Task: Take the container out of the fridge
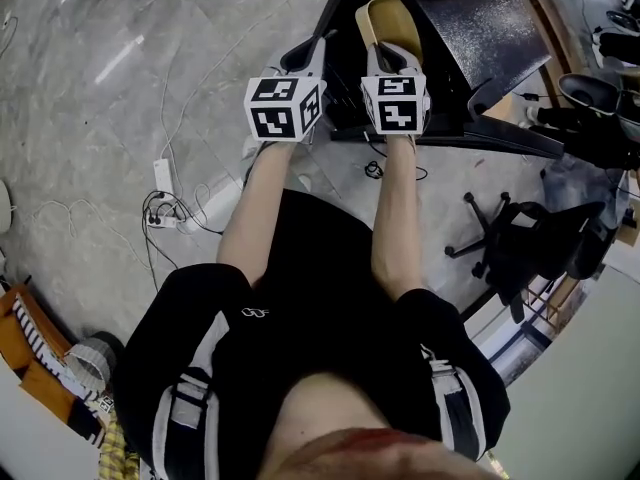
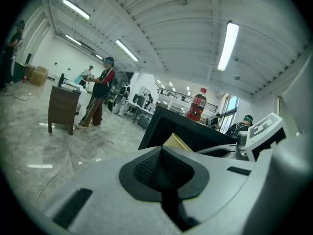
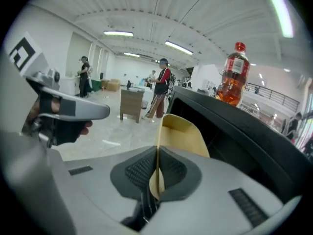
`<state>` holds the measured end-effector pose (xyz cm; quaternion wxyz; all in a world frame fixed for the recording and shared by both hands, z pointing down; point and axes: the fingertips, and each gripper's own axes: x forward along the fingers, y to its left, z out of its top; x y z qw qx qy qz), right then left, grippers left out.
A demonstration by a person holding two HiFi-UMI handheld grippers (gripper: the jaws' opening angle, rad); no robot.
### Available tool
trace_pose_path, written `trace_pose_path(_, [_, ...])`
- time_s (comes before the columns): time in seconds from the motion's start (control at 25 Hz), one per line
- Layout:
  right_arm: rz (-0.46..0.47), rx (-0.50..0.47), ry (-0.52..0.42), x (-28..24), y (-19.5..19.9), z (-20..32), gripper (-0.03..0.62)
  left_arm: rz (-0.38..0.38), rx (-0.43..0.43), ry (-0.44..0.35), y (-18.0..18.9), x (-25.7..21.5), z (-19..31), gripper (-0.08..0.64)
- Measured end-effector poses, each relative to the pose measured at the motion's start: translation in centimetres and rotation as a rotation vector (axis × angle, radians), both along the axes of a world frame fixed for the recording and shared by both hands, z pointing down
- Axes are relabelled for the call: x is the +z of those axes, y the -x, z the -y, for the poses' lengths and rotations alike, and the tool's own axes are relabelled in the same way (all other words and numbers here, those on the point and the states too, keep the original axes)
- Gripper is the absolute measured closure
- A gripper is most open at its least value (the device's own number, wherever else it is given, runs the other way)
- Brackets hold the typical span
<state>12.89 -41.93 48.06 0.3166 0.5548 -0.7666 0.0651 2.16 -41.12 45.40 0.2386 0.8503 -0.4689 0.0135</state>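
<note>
A tan, open container (image 1: 388,18) is held out in front of the black fridge (image 1: 480,28). My right gripper (image 1: 392,56) is shut on its thin rim. In the right gripper view the rim runs between the pads and the container (image 3: 183,136) rises above my right gripper (image 3: 156,168). My left gripper (image 1: 308,56) hovers just left of it, shut with nothing between its pads (image 2: 146,168). From the left gripper view only a corner of the container (image 2: 177,142) shows against the fridge (image 2: 195,131). A red soda bottle (image 3: 234,77) stands on top of the fridge (image 3: 234,131).
A black office chair (image 1: 520,238) stands to the right of the person's legs. A power strip and cables (image 1: 165,193) lie on the marble floor at left. A brown cabinet (image 2: 63,109) and standing people are farther off in the room.
</note>
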Motion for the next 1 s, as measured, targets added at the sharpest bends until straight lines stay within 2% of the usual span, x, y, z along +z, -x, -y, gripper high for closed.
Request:
trace_pose_path(0.24, [0.334, -0.036, -0.090, -3.9, 1.2, -3.4, 0.577, 0.022, -0.014, -0.058, -0.4, -2.4, -2.9, 0.552])
trace_pose_path(0.4, [0.425, -0.084, -0.154, -7.1, 1.5, -5.2, 0.577, 0.039, -0.016, -0.132, -0.8, -5.4, -4.2, 0.552])
trace_pose_path(0.68, [0.754, -0.125, -0.332, -12.9, 1.3, -9.0, 0.577, 0.065, -0.022, -0.232, -0.1, -9.5, -7.3, 0.552])
trace_pose_path(0.84, [0.851, -0.136, -0.376, -14.1, 1.0, -10.7, 0.577, 0.070, -0.022, -0.271, 0.0, -11.2, -8.9, 0.552])
trace_pose_path(1.0, [0.882, -0.145, -0.408, -15.0, 0.6, -11.6, 0.577, 0.077, -0.010, -0.311, -0.4, -12.4, -10.3, 0.552])
